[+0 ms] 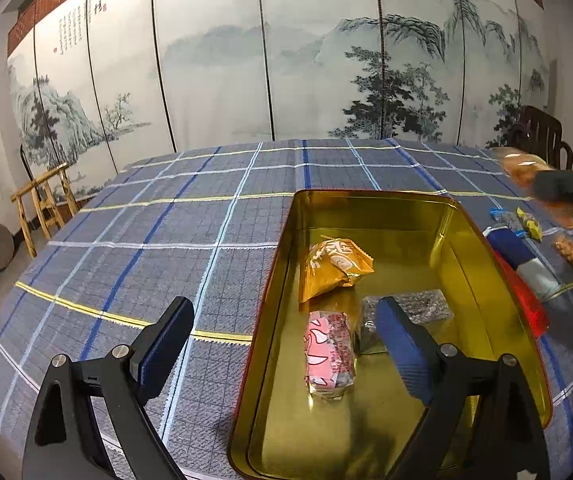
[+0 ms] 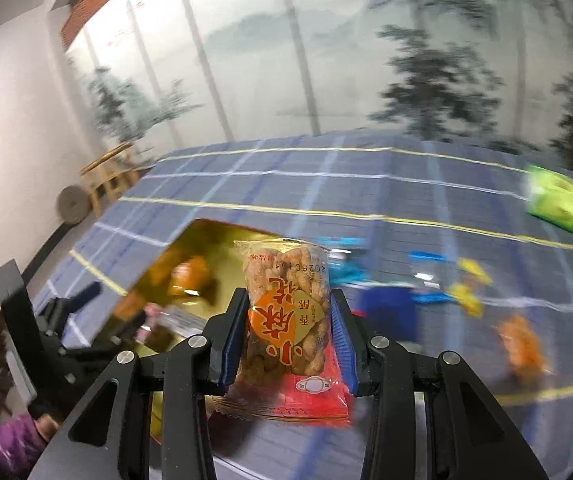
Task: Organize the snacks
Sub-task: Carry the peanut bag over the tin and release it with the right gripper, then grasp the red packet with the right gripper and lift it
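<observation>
A gold tin box stands open on the checked tablecloth. In it lie an orange packet, a pink packet and a dark packet. My left gripper is open and empty, its right finger over the tin, its left finger over the cloth. My right gripper is shut on a clear packet of fried twists with an orange label, held above the table to the right of the tin. It also shows blurred at the right edge of the left wrist view.
Loose snacks lie right of the tin: a blue and white packet, a yellow candy, a brown snack, a red tin lid. A green packet lies far right. A painted screen stands behind; wooden chairs at right.
</observation>
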